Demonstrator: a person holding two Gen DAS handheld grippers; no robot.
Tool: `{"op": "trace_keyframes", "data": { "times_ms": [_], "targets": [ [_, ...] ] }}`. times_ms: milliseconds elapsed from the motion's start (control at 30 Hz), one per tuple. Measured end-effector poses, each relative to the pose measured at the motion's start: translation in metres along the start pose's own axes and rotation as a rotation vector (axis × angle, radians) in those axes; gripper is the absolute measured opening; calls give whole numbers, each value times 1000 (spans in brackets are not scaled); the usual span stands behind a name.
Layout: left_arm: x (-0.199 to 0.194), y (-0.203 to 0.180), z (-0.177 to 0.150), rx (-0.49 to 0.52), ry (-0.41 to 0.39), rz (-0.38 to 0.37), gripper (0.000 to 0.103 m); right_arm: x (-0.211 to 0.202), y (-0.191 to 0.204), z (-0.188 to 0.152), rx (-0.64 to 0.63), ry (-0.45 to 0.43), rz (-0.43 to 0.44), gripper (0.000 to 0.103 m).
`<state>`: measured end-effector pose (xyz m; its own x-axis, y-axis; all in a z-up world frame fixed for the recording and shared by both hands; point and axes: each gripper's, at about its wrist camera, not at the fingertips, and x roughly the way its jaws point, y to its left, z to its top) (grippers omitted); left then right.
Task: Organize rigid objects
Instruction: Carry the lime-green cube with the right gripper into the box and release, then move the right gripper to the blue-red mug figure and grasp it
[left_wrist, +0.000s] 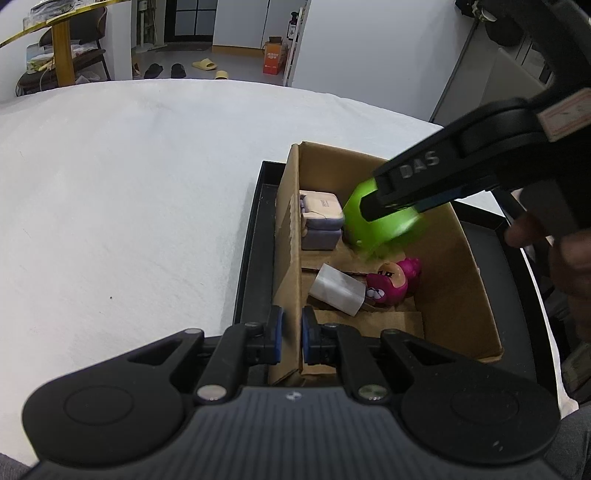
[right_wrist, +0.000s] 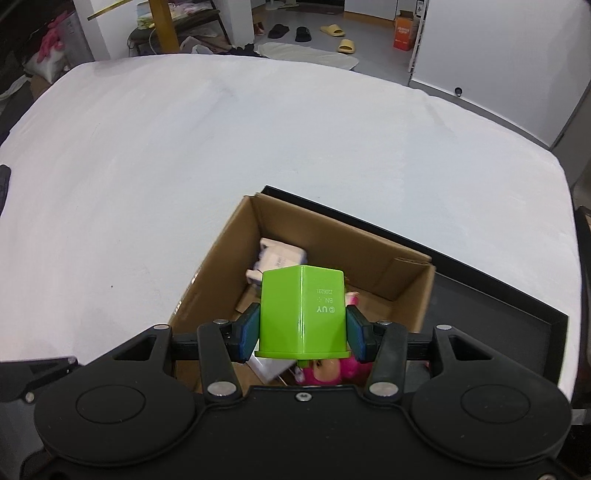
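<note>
An open cardboard box (left_wrist: 454, 266) stands inside a shallow black tray (left_wrist: 255, 236) on the white table. My left gripper (left_wrist: 291, 330) is shut on the box's near left wall, one blue pad on each side. My right gripper (right_wrist: 302, 325) is shut on a bright green plastic block (right_wrist: 301, 310), which hangs tilted over the box's inside. In the left wrist view the block (left_wrist: 364, 225) is blurred and sits just above the box floor. On that floor lie a pink toy figure (left_wrist: 395, 282), a white adapter (left_wrist: 338, 290) and a cream and lavender stacked item (left_wrist: 321, 218).
White cloth covers the table (right_wrist: 258, 147) left of and beyond the tray. A person's hand (left_wrist: 554, 258) holds the right gripper's handle at the right edge. Beyond the table are slippers, an orange carton and a wooden table leg on the floor.
</note>
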<state>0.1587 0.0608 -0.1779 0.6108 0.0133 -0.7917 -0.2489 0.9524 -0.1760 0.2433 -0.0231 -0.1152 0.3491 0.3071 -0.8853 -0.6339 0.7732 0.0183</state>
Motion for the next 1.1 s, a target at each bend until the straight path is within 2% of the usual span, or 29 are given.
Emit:
{"op": "trace_keyframes", "data": {
  "times_ms": [200,400,1000,1100],
  "targets": [
    [0,3,0,-11,1,-8,10,6,7,-3,27,4,-14,51],
    [0,2,0,-6,1,-5,10,-10,-1,-10,45,-15,-18,55],
    [0,-7,-1,26,-2,34,9,-43,-74,-33,161,-53,-47,56],
    [1,-8,-1,24,-1,38,9,-45,-84,-38,179,-57,-51,58]
  ]
}}
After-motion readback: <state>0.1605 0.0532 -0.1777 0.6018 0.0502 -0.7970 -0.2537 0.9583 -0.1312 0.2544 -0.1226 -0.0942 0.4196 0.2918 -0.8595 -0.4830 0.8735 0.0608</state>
